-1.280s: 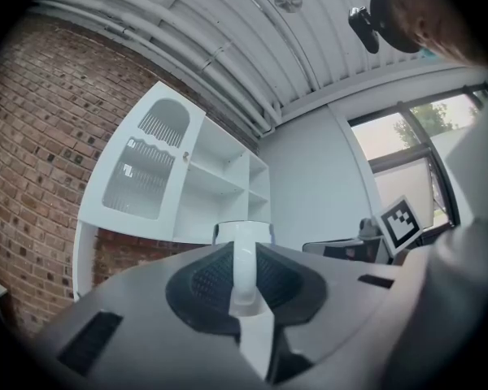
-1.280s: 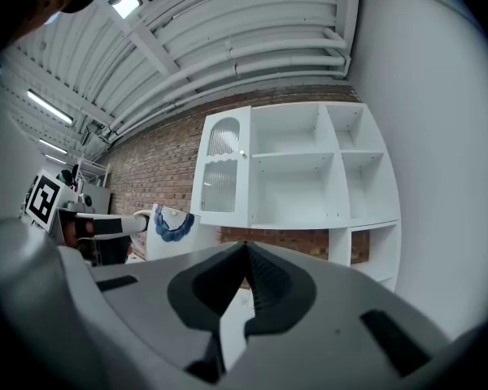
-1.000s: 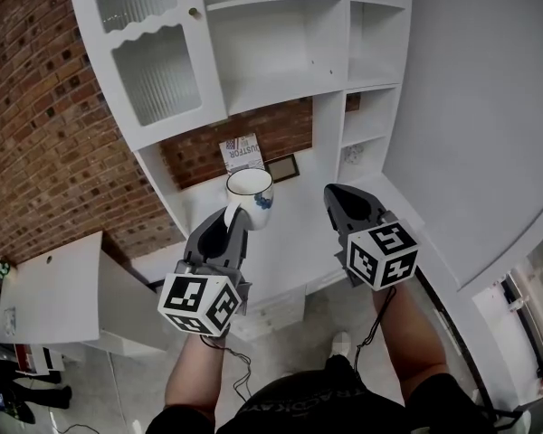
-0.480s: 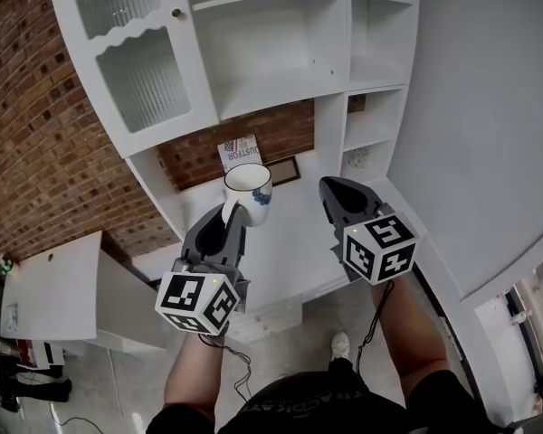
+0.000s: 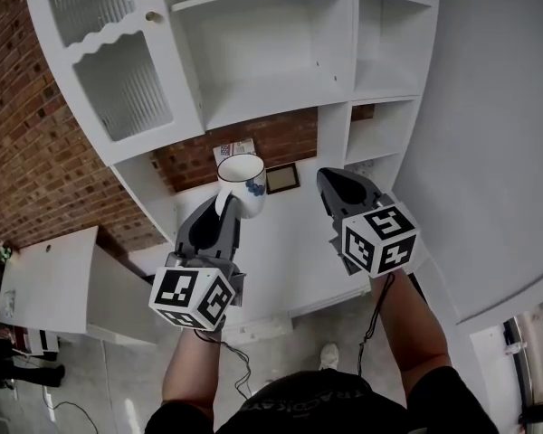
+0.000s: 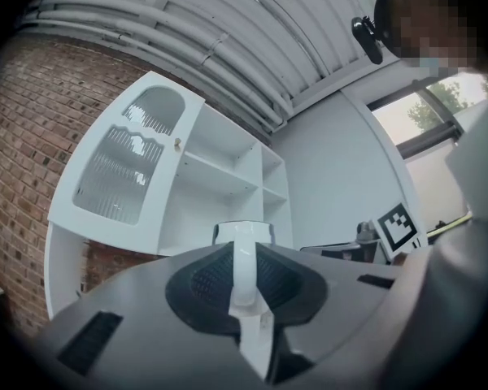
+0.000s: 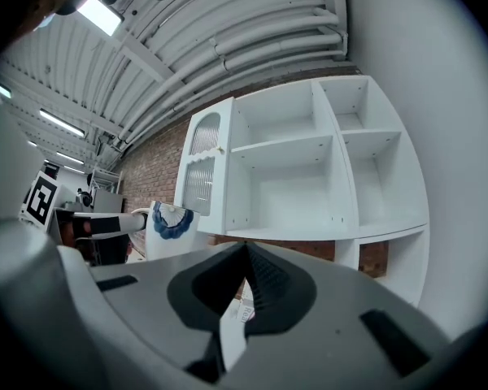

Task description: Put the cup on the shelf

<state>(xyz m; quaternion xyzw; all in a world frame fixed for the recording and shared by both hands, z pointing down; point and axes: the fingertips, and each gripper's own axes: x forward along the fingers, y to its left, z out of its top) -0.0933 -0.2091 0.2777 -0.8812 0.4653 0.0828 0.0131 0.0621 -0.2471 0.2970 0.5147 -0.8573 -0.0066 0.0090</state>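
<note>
A white cup (image 5: 242,183) with a blue pattern hangs upright in front of the white shelf unit (image 5: 271,89). My left gripper (image 5: 224,210) is shut on the cup's handle (image 6: 244,266), and the cup's rim (image 6: 242,232) shows just past the jaws of the left gripper (image 6: 244,287). To the right of the cup, at about the same height, my right gripper (image 5: 331,181) is shut with nothing in it. In the right gripper view the cup (image 7: 167,230) is at the left, and the right gripper (image 7: 246,254) points at the open shelves (image 7: 301,234).
A cabinet door with ribbed glass (image 5: 109,70) stands at the shelf unit's left. Narrow side compartments (image 5: 380,52) are at its right. On the counter (image 5: 290,242) below lie a small picture frame (image 5: 282,177) and a printed card (image 5: 233,150). A brick wall (image 5: 27,170) and a white desk (image 5: 45,287) are at the left.
Both grippers have gone slightly up and toward the shelf unit, the cup with the left one. The shelves now sit lower and nearer in the head view.
</note>
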